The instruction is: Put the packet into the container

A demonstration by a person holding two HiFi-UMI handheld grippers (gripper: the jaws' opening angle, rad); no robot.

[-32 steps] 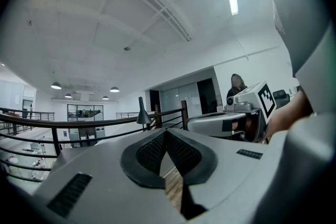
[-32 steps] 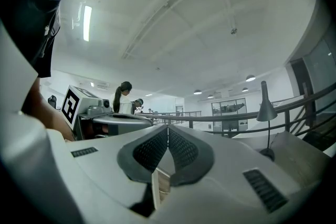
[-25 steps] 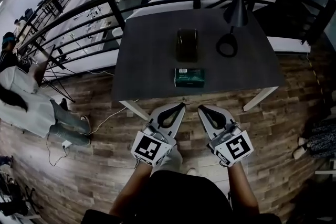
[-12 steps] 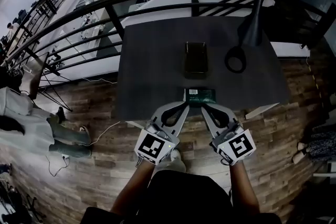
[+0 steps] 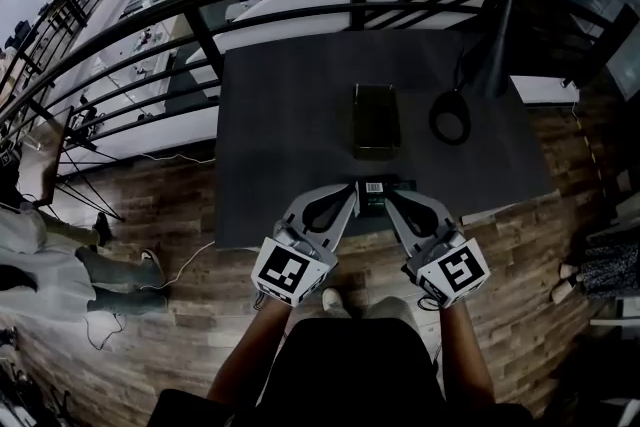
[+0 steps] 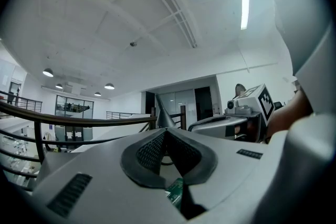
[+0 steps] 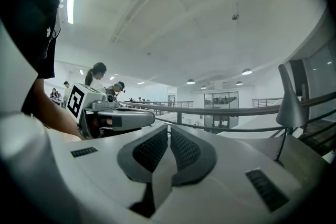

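The green packet [image 5: 374, 188] lies flat near the front edge of the dark table [image 5: 280, 135]; a sliver of it [image 6: 175, 192] shows under my left jaws. The dark, open-topped container [image 5: 376, 120] stands just behind it at mid-table. My left gripper [image 5: 351, 188] [image 6: 166, 131] is shut and empty, its tip at the packet's left end. My right gripper [image 5: 389, 196] [image 7: 169, 127] is shut and empty too, its tip over the packet's right part. Both point level toward the container. The packet's near side is hidden by the jaws.
A desk lamp with a ring base [image 5: 449, 118] and a dark stem [image 5: 497, 35] stands right of the container. A black railing [image 5: 200, 25] runs behind the table. Wooden floor [image 5: 150, 215] lies around it, and a person sits at the far left [image 5: 25, 245].
Both grippers have moved forward from over the floor to the table's front edge, so their tips now flank the packet. Both stayed shut; packet and container have not moved.
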